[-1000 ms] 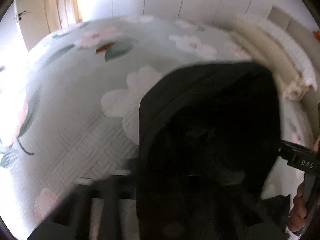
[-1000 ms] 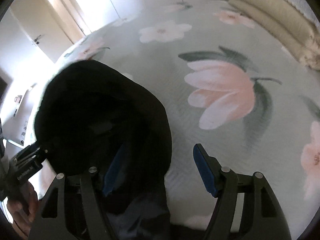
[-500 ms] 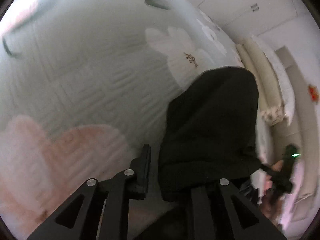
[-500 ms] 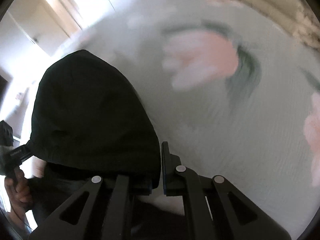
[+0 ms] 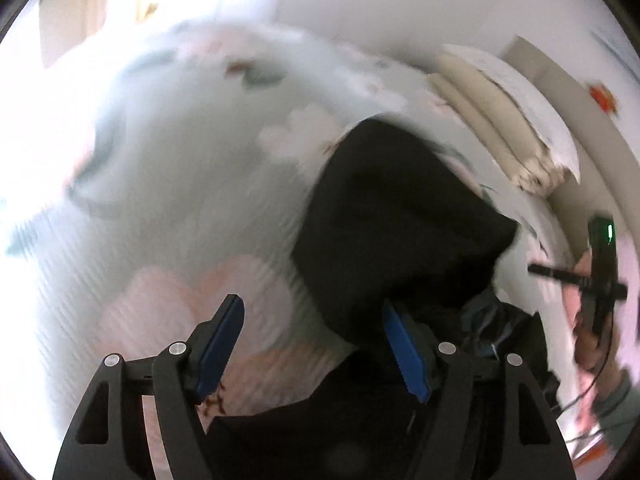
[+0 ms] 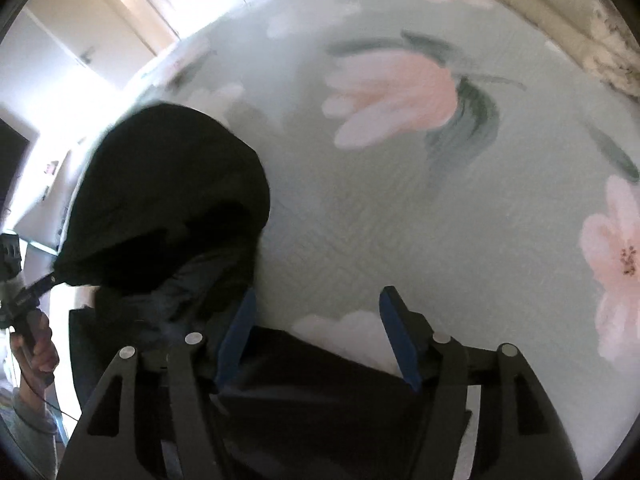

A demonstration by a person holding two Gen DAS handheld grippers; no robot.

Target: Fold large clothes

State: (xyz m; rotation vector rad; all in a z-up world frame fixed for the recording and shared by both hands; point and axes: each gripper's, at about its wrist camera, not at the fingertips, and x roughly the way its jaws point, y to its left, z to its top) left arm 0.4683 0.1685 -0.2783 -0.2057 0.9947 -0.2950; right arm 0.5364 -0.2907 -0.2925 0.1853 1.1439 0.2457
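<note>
Garment: black hooded garment lies on floral bedspread, hood rounded up, body trailing under both grippers
Left gripper: fingers spread, nothing between the blue pads
Right gripper: fingers spread, above garment's edge
View: left blurred

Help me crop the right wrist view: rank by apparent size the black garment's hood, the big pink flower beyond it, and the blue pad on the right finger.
1. The black hood, largest.
2. The pink flower, somewhat smaller; it lies farther off, so true sizes stay unsure.
3. The blue pad, clearly smallest, though nearest the camera.
</note>
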